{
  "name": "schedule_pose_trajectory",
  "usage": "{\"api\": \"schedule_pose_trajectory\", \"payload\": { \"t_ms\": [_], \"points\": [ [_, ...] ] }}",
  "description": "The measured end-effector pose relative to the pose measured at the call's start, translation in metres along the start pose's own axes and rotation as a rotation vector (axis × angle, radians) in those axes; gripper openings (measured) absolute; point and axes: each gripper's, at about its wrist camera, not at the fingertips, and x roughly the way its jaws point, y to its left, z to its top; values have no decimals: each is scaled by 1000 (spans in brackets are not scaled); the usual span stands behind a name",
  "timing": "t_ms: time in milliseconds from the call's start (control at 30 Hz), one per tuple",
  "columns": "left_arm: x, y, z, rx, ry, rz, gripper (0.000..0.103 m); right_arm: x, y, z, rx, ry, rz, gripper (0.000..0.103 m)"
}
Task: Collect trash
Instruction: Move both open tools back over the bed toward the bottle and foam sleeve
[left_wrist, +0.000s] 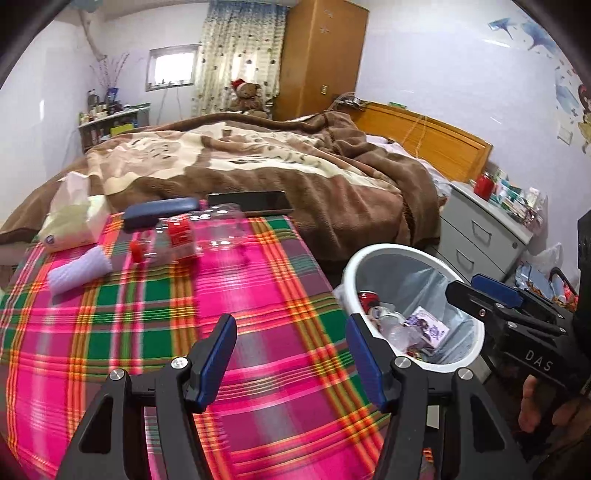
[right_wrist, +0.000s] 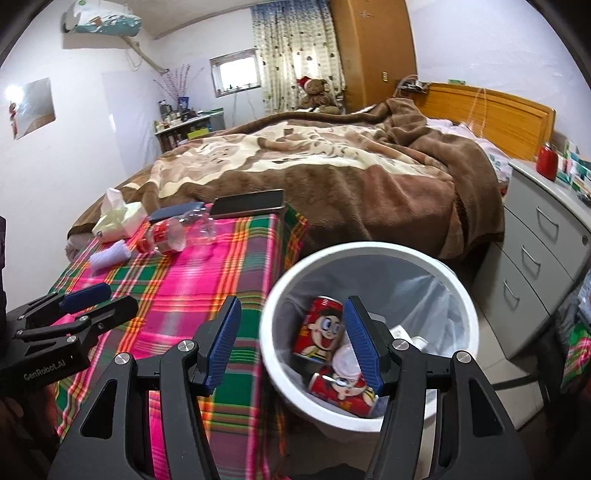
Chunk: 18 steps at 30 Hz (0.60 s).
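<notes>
At about ten o'clock on the plaid tablecloth (left_wrist: 258, 332) lies a white tissue pack (left_wrist: 70, 229), and just nearer, a small white ribbed roll (left_wrist: 79, 271). Toward eleven o'clock the clear plastic bottle (left_wrist: 184, 240) lies on its side, red cap pointing left, red label round its middle. It looks empty, so it should be light, thin-walled and slippery, likely to dent or squirt away under a hard pinch; the labelled middle or the stiffer neck by the cap seems the best hold. Behind it rest a dark blue case (left_wrist: 160, 212) and a black phone (left_wrist: 249, 202).

The left gripper (left_wrist: 291, 354) hovers over the cloth, jaws spread, nothing between them. At two o'clock, off the table edge, stands the white bin (right_wrist: 273, 332), lined with a bag and already holding red cartoon cans (right_wrist: 317, 328). The right gripper (right_wrist: 293, 343) hangs over its near rim, likewise spread and empty.
</notes>
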Motion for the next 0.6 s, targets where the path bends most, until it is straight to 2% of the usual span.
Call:
{"api": "schedule_pose_trajectory", "payload": {
  "t_ms": [600],
  "points": [
    [-29, 98, -3, -86, -33, 143, 61, 20, 64, 11, -102, 0, 117, 59]
  ]
}}
